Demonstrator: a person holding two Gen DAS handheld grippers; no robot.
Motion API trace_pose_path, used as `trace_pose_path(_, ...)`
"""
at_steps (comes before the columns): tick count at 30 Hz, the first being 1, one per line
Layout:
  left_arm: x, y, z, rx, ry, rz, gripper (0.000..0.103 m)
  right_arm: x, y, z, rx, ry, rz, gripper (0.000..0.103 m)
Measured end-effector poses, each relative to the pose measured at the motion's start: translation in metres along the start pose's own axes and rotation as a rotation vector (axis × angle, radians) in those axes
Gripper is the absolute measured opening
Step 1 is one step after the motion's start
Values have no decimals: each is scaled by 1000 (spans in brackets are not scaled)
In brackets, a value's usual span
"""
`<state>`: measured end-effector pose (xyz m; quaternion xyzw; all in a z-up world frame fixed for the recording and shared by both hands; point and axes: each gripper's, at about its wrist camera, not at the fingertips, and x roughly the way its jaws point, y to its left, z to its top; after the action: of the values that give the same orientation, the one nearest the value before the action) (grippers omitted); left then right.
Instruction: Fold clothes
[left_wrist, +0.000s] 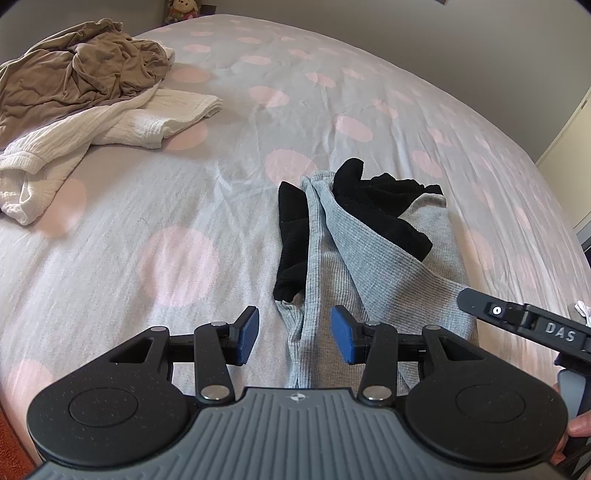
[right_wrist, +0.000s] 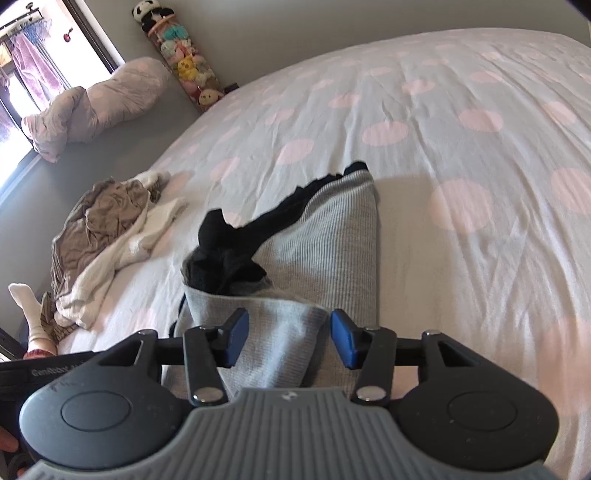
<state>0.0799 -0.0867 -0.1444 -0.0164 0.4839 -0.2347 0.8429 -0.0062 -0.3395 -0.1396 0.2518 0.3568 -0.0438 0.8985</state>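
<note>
Grey garment (left_wrist: 369, 280) is lying on the bed (left_wrist: 184, 221), under both half-open, empty grippers: left gripper (left_wrist: 294, 338), right gripper (right_wrist: 283, 338). I think the fingers should be pinching one edge only, folding evenly.

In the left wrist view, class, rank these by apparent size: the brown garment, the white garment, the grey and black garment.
1. grey and black garment, though it lies nearest the camera.
2-3. white garment and brown garment: too alike, and overlapping, to rank.
</note>
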Motion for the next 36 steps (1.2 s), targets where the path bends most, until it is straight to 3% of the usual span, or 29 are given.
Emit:
trace_pose_path(1, 0, 0, 0, 0, 0, 1, 41, 2, 0, -1, -3, 6, -7, 49)
trace_pose_path(3, -1, 1, -1, -1, 1, 2, 41, 4, 2, -2, -19, 10, -4, 26)
trace_pose_path(5, -2, 2, -1, -2, -1, 3, 41, 2, 8, -3, -45, 3, 13, 14)
trace_pose_path(8, -6, 4, -2, -6, -4, 3, 41, -9, 23, -4, -111, -26, 60, 8)
trace_pose_path(17, -21, 20, -3, -40, -26, 25, 41, -21, 92, -38, -405, 38, 218, 7)
trace_pose_path(21, -24, 26, -3, -50, -30, 31, 41, -7, 108, -58, -509, 109, 209, 8)
trace_pose_path(25, -20, 26, -5, -48, -17, 12, 41, 10, 108, -70, -519, 162, 182, 10)
trace_pose_path(29, -16, 17, -5, -15, -11, -15, 41, 12, 107, -76, -525, 191, 194, 23)
trace_pose_path(33, -15, 6, -4, 22, -13, -43, 41, 4, 107, -76, -530, 193, 217, 25)
trace_pose_path(36, -14, -4, -3, 51, -15, -63, 42, -4, 104, -74, -533, 179, 183, 25)
